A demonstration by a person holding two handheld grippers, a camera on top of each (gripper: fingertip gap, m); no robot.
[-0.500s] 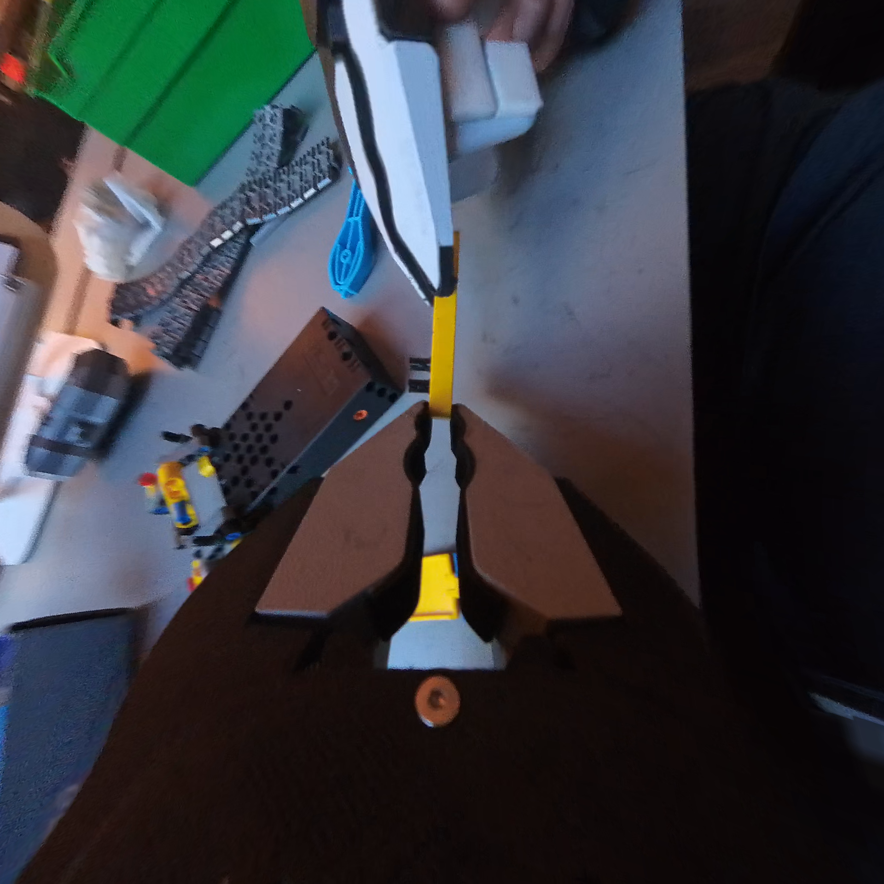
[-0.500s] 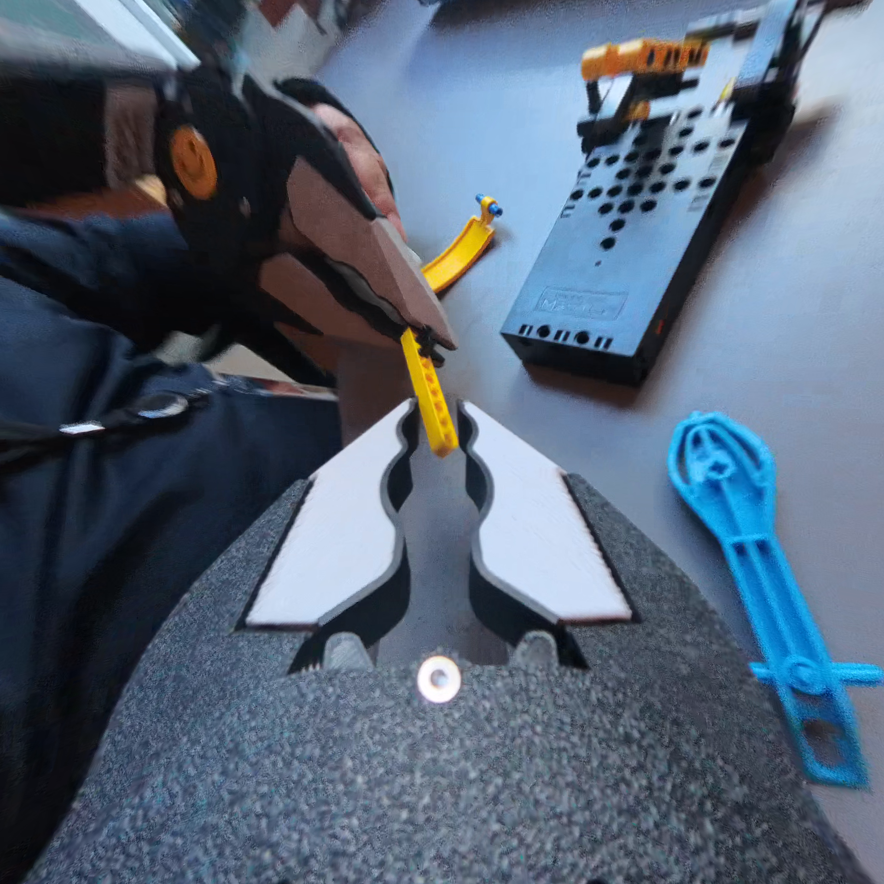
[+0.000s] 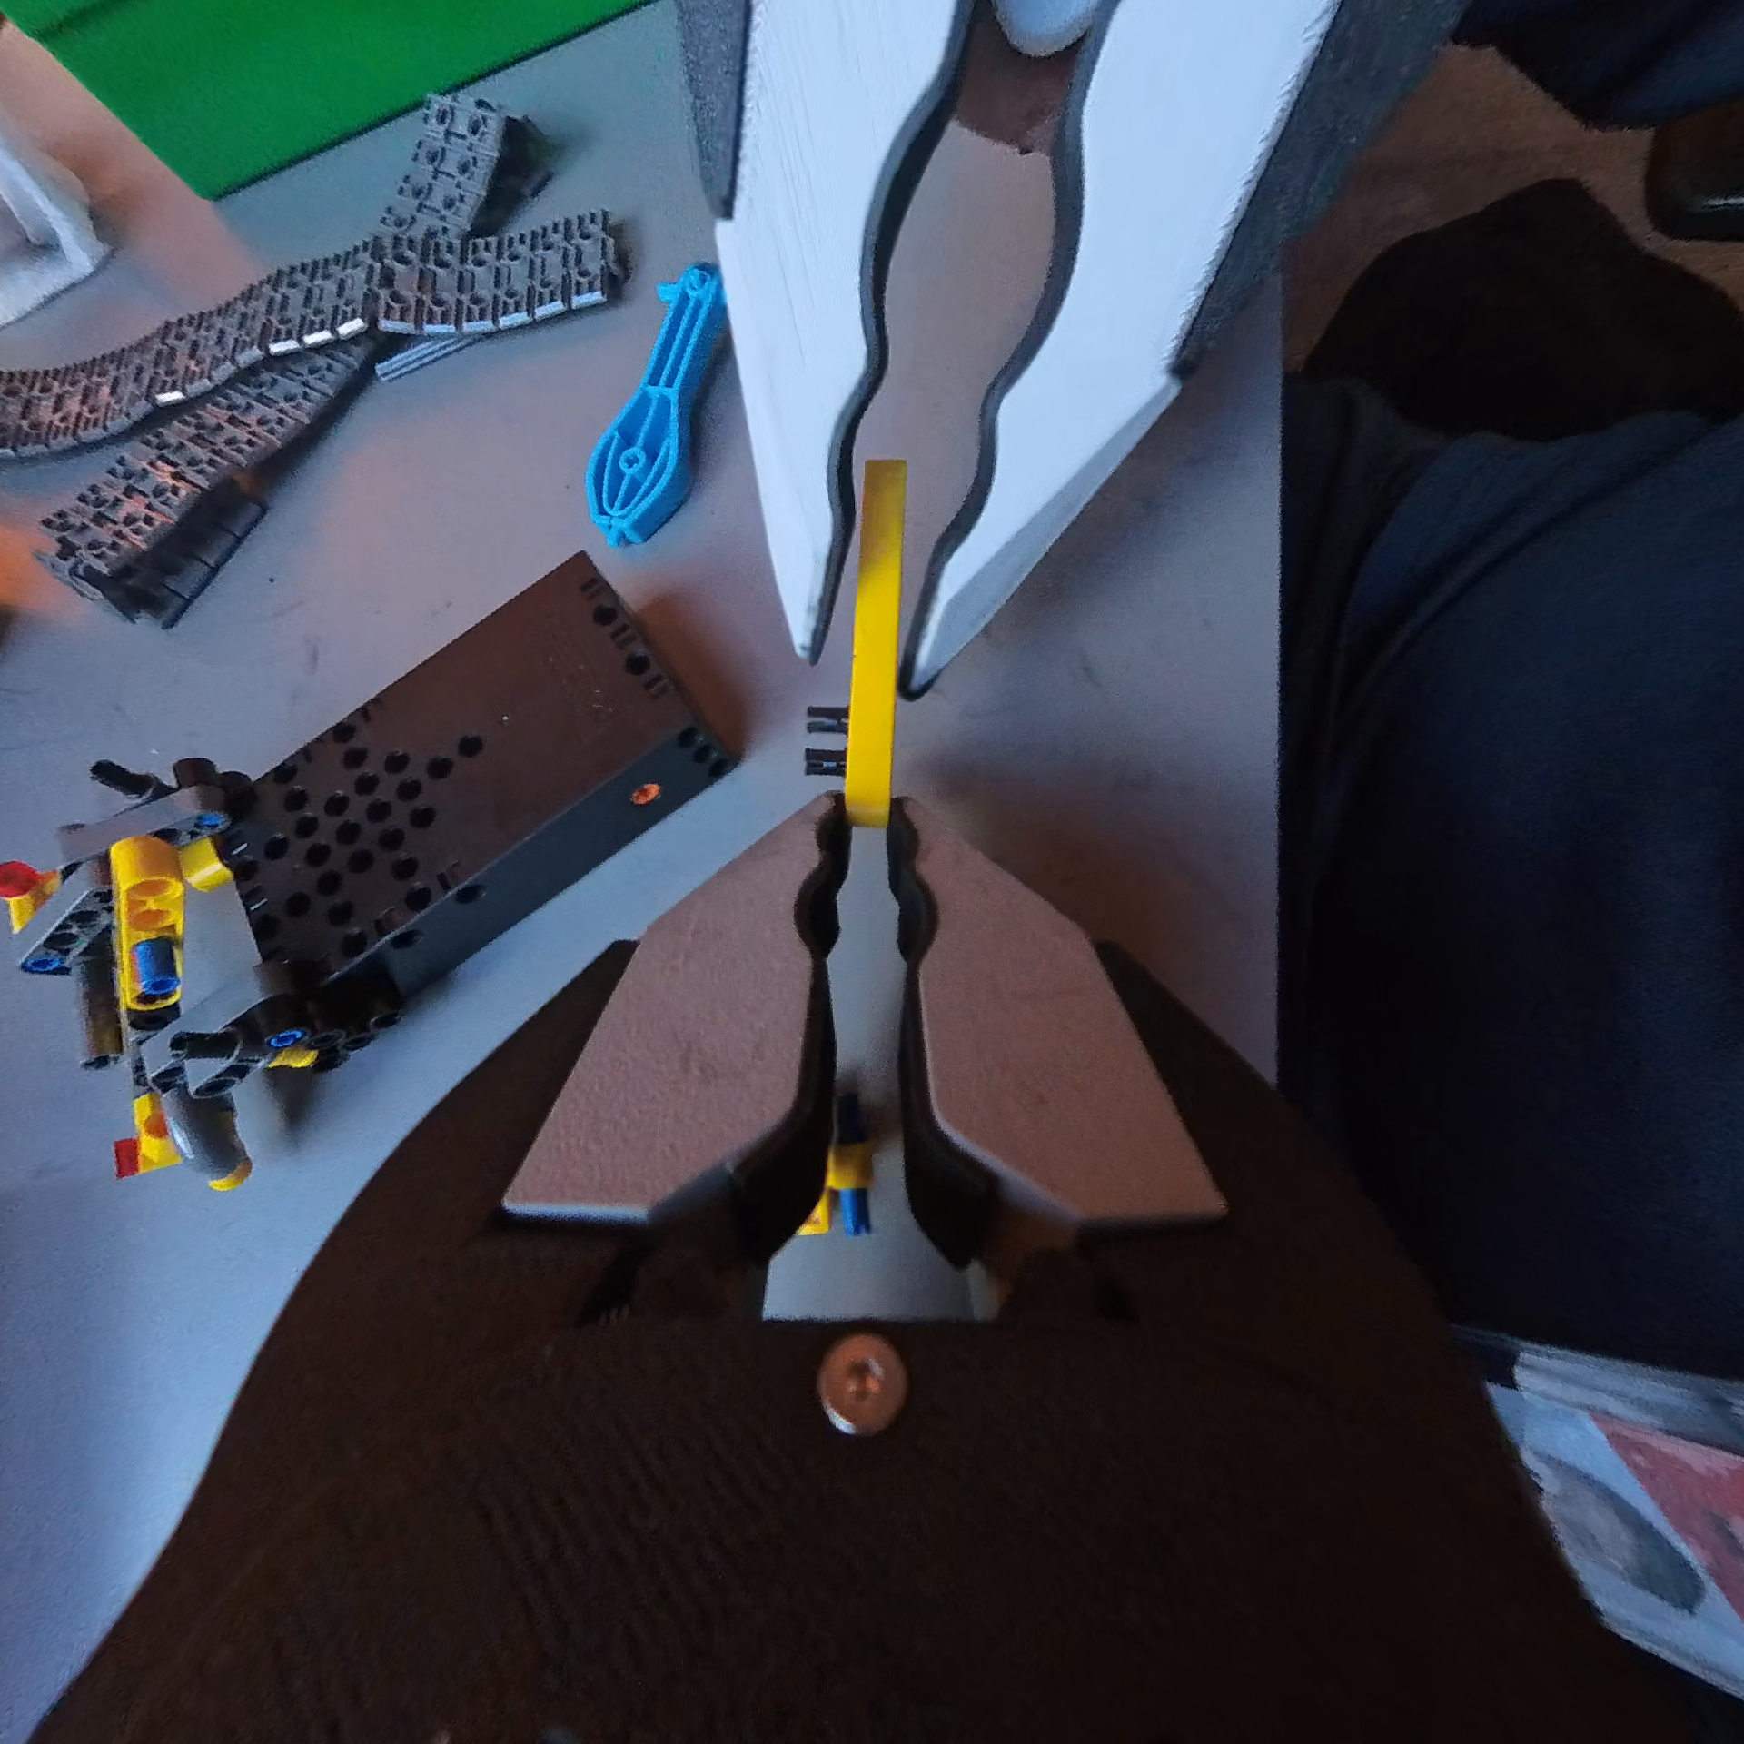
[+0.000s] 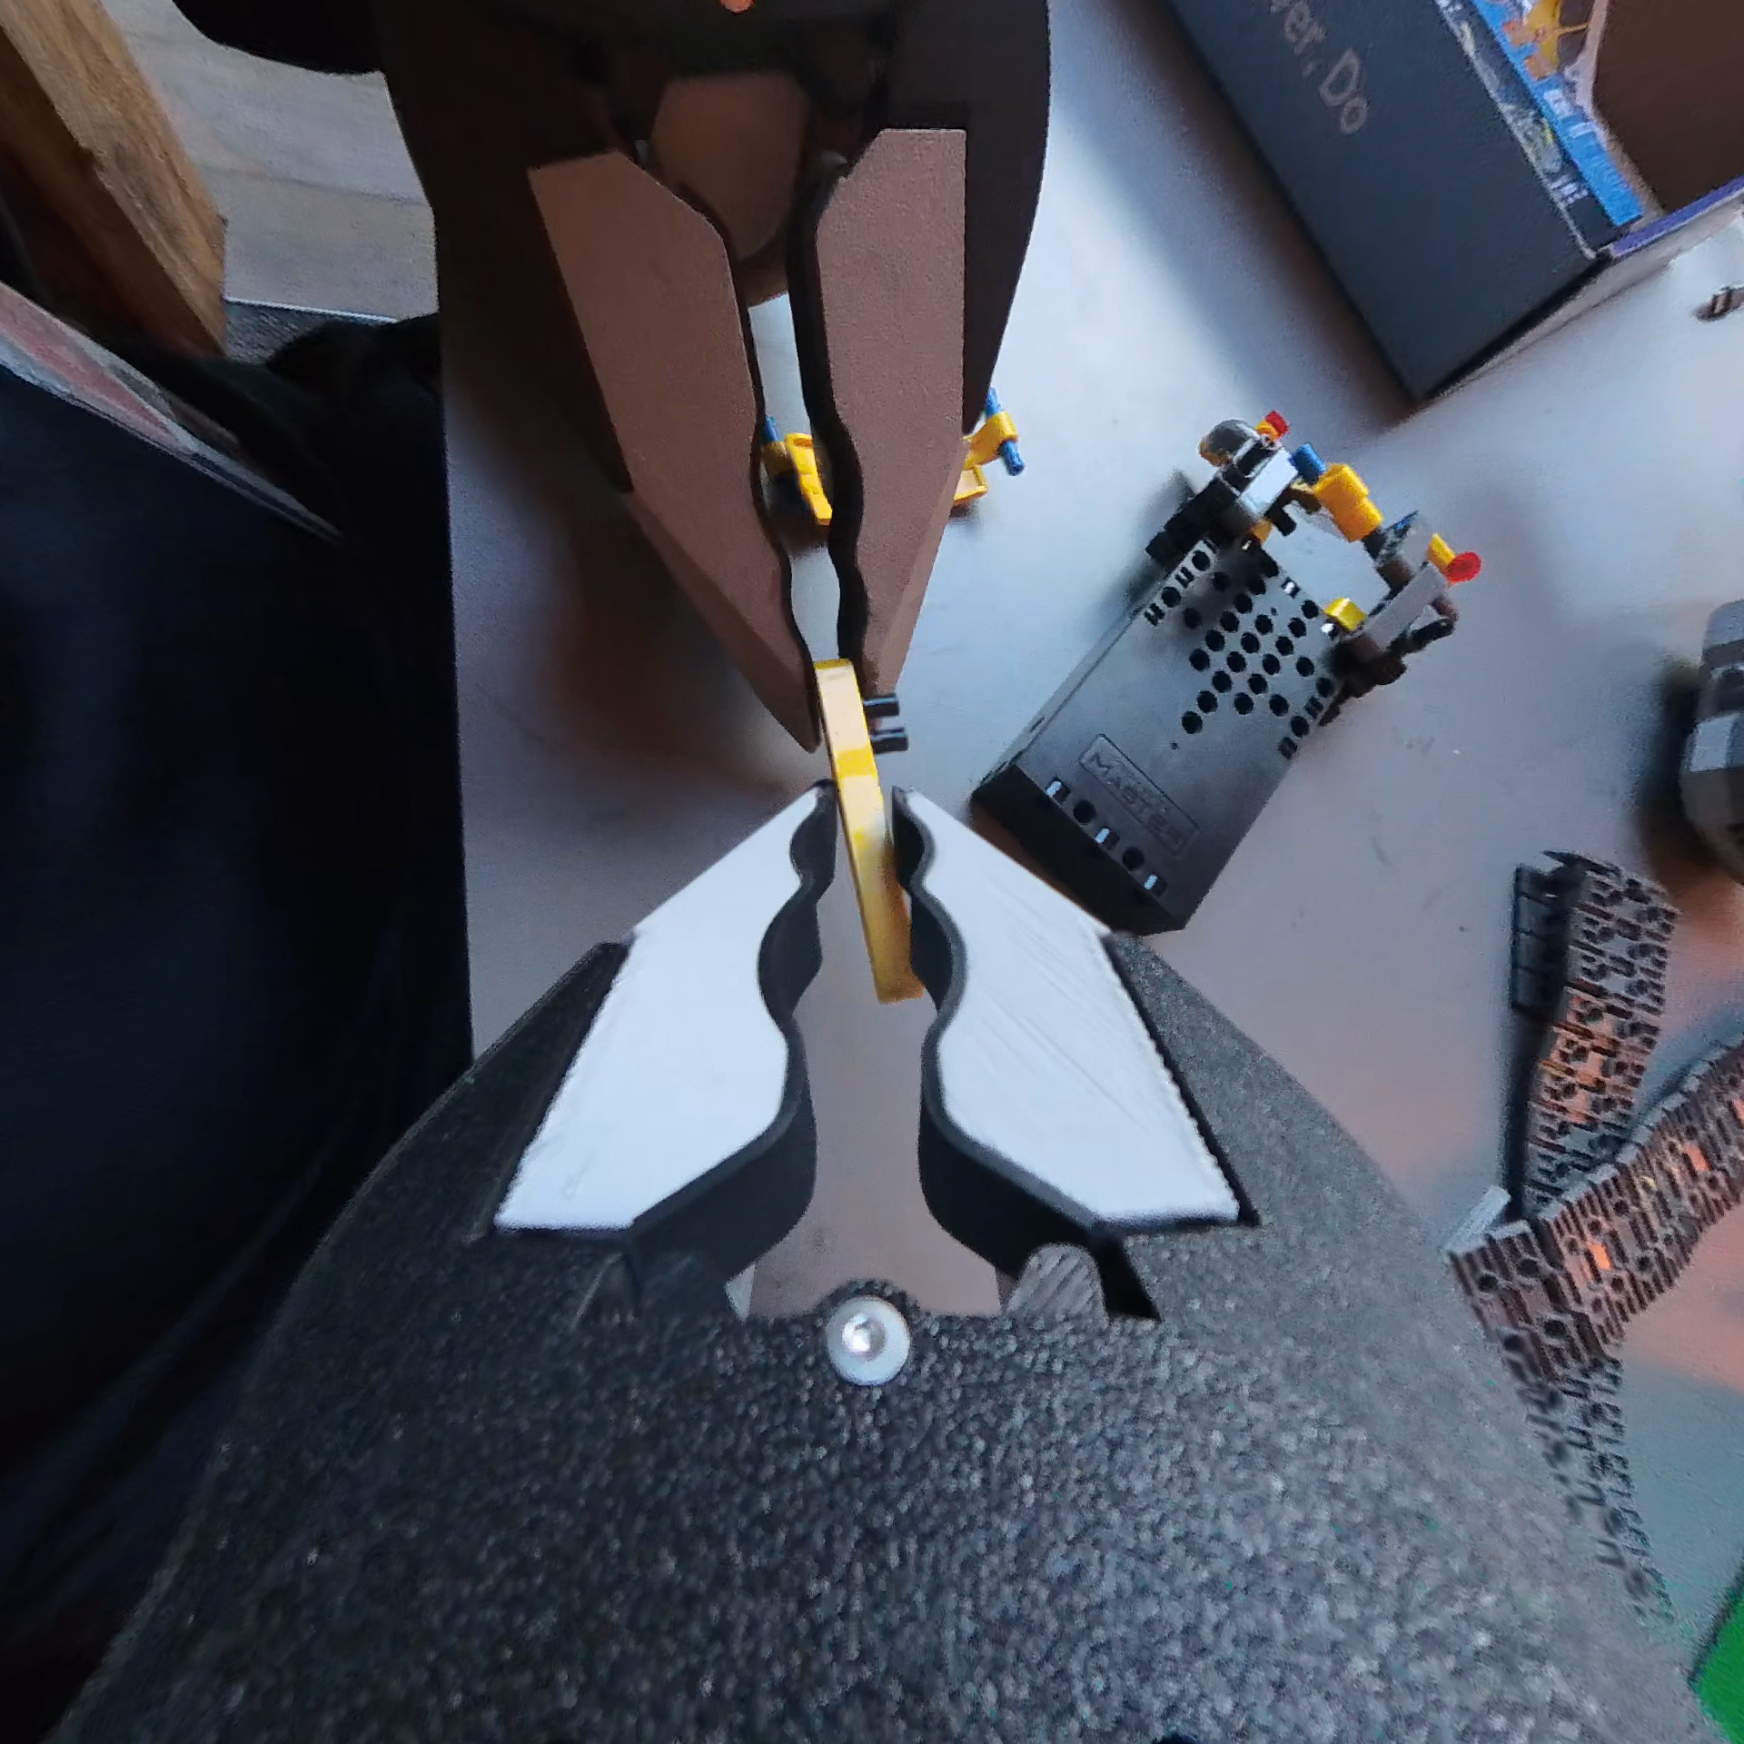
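A yellow beam (image 3: 875, 613) with two black pins (image 3: 824, 742) on its side is held above the grey table. My left gripper (image 3: 866, 810), with brown pads, is shut on one end of the beam. My right gripper (image 3: 863, 665), with white pads, comes in from the opposite side, tip to tip with the left. In the right wrist view the beam (image 4: 866, 849) lies between the right gripper's (image 4: 863, 804) white fingers. It touches the right-hand finger, and a gap shows on the other side. The left gripper (image 4: 835, 703) pinches the far end there.
On the table (image 3: 1085, 802) lie a black perforated box (image 3: 472, 802), a small yellow and black brick assembly (image 3: 151, 944), a blue tool (image 3: 651, 415) and grey track links (image 3: 283, 330). A green box (image 3: 283, 75) stands beyond. A person's dark clothing (image 3: 1510, 755) is past the table edge. A yellow piece with blue pins (image 4: 797, 462) lies under the left gripper. The tips of both grippers are at nearly the same place.
The right gripper has moved forward, so its white fingers now straddle the yellow beam instead of just reaching its tip. The left gripper still holds the beam, and both have turned.
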